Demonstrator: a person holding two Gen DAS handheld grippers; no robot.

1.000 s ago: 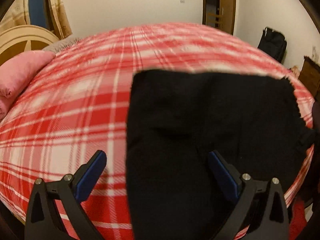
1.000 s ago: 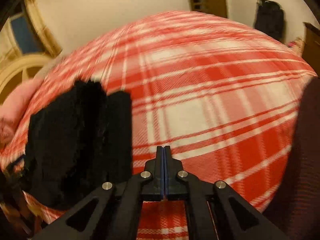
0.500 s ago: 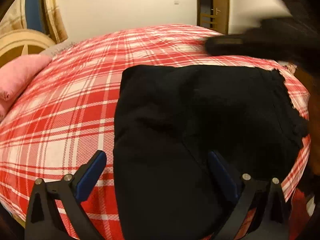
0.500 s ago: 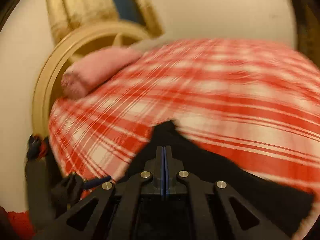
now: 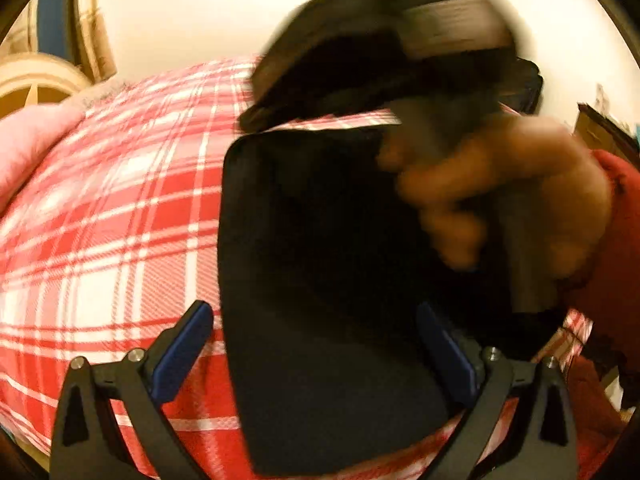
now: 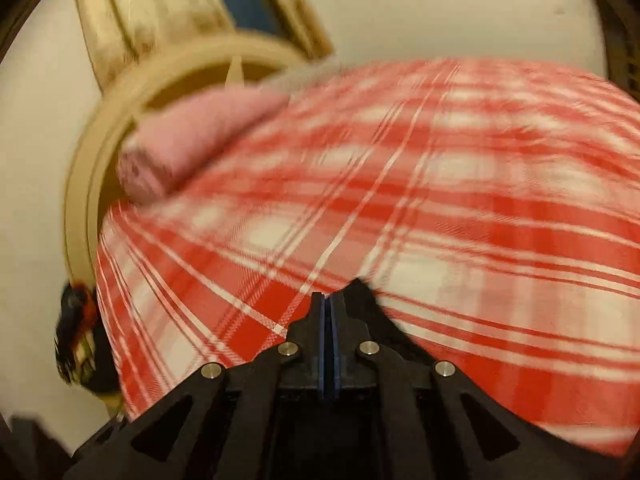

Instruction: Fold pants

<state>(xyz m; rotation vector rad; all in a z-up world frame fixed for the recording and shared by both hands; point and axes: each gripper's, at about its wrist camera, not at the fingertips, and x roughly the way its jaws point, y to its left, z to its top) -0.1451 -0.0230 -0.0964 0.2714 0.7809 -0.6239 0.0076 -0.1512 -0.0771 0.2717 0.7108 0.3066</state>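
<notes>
Showing only left-wrist view: hand [image 5: 516, 196] over black pants [image 5: 320, 280]

Both wrist cams close, bed [image 5: 120, 216] shared

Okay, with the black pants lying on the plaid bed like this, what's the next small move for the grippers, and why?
Probably bring the right gripper down onto the black pants and press them flat. It looks shut and empty, with only a dark tip of cloth showing beside it, over the red plaid bedspread. The left gripper is open, straddling the pants' near left edge.
</notes>
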